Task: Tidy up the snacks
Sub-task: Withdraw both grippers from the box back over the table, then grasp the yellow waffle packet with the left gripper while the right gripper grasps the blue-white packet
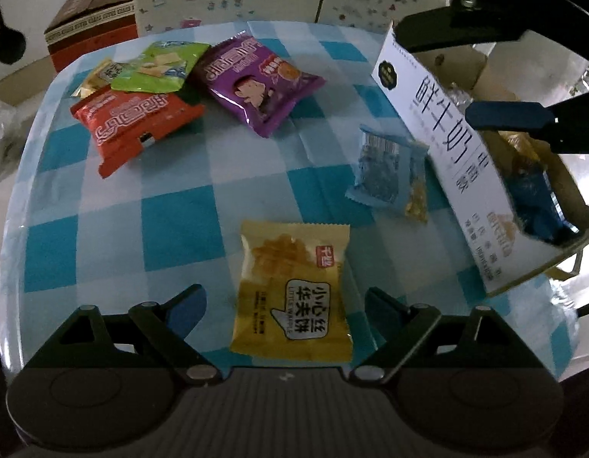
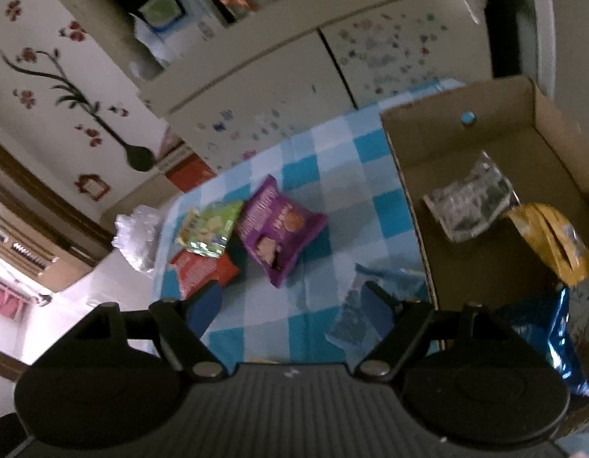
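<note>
The left gripper (image 1: 285,307) points steeply down at the blue-and-white checked tablecloth (image 1: 180,210), its two blue-padded fingers (image 1: 185,311) spread wide at the bottom of the left wrist frame. Between them, low in the centre, lies a yellow waffle packet (image 1: 292,290), flat on the cloth; the pads stand off it on either side and do not press it.

Further up the frame sit the other snacks: a red packet (image 1: 130,126) at the upper left with a green packet (image 1: 157,66) overlapping its top edge, a purple packet (image 1: 256,84) near the upper middle, and a pale blue packet (image 1: 390,171) at the right of centre, just beside the white side of the cardboard box (image 1: 447,145).

The right gripper (image 2: 290,311) (seen in the left view as a black arm with a blue pad over the box at the upper right) tilts down at a shallower angle. In its own frame the jaws stand apart with nothing between them, the right finger over the pale blue packet (image 2: 351,316) by the box wall. Inside the box (image 2: 420,160), at the right of that frame, lie a silvery packet (image 2: 470,206), a yellow bag (image 2: 550,240) and a dark blue bag (image 2: 550,339).
</note>
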### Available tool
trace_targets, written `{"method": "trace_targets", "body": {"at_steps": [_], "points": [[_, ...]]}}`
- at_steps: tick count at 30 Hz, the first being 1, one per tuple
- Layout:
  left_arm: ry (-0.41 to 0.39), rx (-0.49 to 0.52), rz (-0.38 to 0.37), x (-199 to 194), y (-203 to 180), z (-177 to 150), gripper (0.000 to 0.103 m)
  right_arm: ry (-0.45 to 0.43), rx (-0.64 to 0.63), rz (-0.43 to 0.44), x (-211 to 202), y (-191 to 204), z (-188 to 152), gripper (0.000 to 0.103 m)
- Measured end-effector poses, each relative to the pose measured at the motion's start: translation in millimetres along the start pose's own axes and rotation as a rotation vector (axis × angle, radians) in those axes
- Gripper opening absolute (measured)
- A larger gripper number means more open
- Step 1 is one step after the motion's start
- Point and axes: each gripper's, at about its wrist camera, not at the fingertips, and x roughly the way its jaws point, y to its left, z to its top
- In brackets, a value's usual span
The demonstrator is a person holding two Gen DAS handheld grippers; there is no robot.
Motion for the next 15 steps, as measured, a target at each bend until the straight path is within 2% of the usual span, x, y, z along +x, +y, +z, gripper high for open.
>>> {"method": "trace_targets", "body": {"at_steps": [5, 7, 9, 12, 15], "points": [[-0.039, 0.018, 0.04, 5, 2, -5, 0.092, 0.015, 0.052, -0.038, 6, -3, -5, 0.08], [-0.053, 0.036, 0.063, 5, 4, -7, 0.089, 0.018, 0.065, -0.064, 9, -1, -7, 0.08], [-0.061, 0.033, 0.072, 4, 7, -8, 0.081, 0.022, 0.087, -0.089, 13, 0, -9, 0.08], [-0.067, -0.01, 0.074, -1, 17, -4, 0.071, 0.028, 0.113, -0.135, 20, 3, -11, 0.08], [-0.081, -0.064, 0.153, -2, 34, 3, 0.071, 0.033, 0.103, -0.184, 28, 11, -14, 0.08]]}}
